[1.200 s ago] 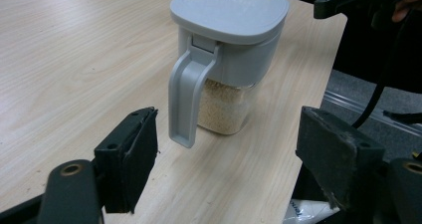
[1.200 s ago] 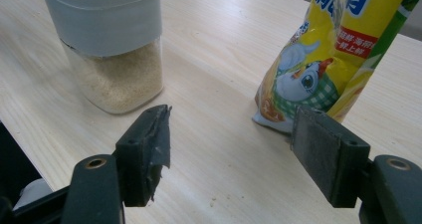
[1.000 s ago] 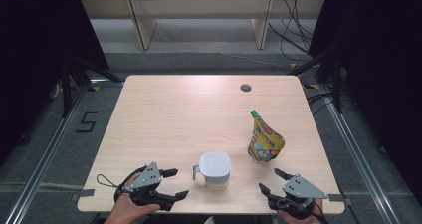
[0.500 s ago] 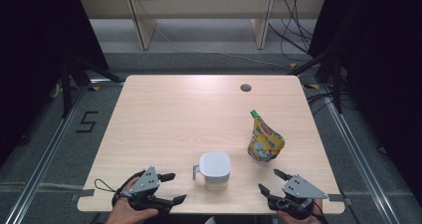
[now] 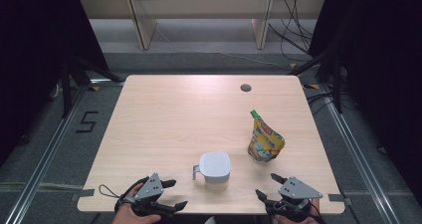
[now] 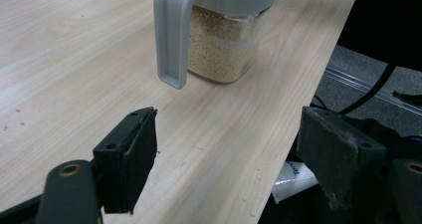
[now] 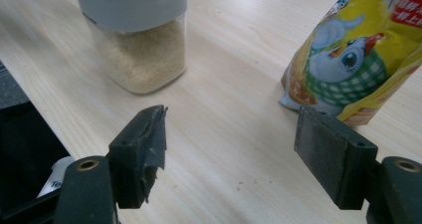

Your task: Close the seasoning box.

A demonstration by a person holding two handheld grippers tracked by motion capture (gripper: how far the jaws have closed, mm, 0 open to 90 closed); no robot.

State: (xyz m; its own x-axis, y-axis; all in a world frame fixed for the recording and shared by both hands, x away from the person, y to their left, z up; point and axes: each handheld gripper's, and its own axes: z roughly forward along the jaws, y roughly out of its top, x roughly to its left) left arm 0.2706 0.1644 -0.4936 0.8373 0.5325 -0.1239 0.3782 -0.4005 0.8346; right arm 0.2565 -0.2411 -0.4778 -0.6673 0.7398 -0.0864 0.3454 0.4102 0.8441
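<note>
Both sets of jaws stand wide apart w/ nothing between them. Left gripper [image 5: 166, 194] hovers at the desk's near edge, left of centre; right gripper [image 5: 269, 186] at the near edge toward the right corner.

Left gripper view: the jaws point at the grey handle [image 6: 171, 35] of the jar [image 5: 215, 167], which holds pale grains under a grey lid and stands near the near edge, about mid-width. Right gripper view: jar at upper left, yellow pouch [image 7: 366, 55] at upper right, bare desk [image 5: 174, 119] between the jaws. The pouch, green cap on top, stands upright just right of the jar and a bit farther back, apart from it.

Risks, as I judge them:
- Jar sits close to the near edge; a push on the handle instead of a clean pinch could turn it or slide it toward the edge, maybe off.
- Handle is narrow and open at its lower end, so the jaws closing low could slip off.
- Pouch is soft, top-heavy looking; a one-sided nudge prob. tips it over, poss. into the jar.
- Lid seating can't be told; a tilted lift may spill grains.
</note>
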